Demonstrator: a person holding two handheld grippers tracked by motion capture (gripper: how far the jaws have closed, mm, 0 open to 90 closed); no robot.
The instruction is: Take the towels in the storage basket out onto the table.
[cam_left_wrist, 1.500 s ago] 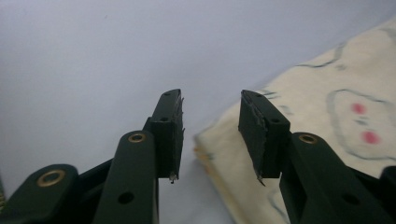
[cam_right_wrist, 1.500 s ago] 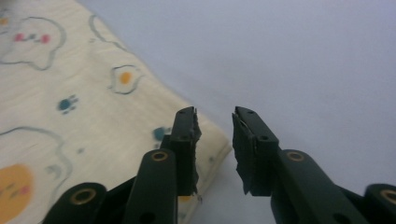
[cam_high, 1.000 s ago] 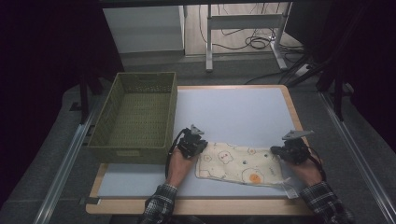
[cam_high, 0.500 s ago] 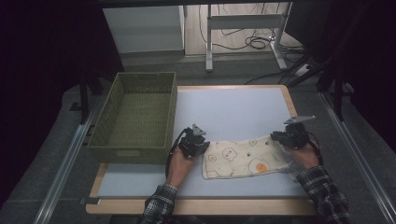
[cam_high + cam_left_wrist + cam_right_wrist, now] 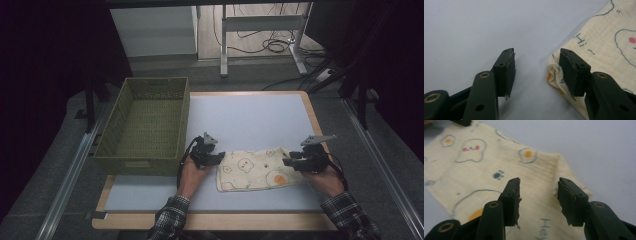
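A cream cloth (image 5: 255,170) printed with fried eggs and little faces lies flat on the pale blue mat (image 5: 250,120). My left gripper (image 5: 219,158) sits at its left end. In the left gripper view the left gripper (image 5: 537,57) stands open, a folded cloth corner (image 5: 554,72) beside the right-hand jaw and bare mat in the gap. My right gripper (image 5: 290,162) is at the cloth's right end. In the right gripper view the right gripper (image 5: 539,182) hangs open just over the cloth (image 5: 486,170). Both pairs of jaws have just been opening, and neither presses on the cloth.
A green woven basket (image 5: 145,125), with nothing inside, stands at the mat's left side, close to the left hand. The wooden table edge (image 5: 215,220) runs along the near side. Desk legs and cables (image 5: 265,45) lie on the floor beyond.
Both grippers have opened and let go of the cloth's ends. The right hand rose, then came back down. The cloth's near edge has drawn in and it lies narrower.
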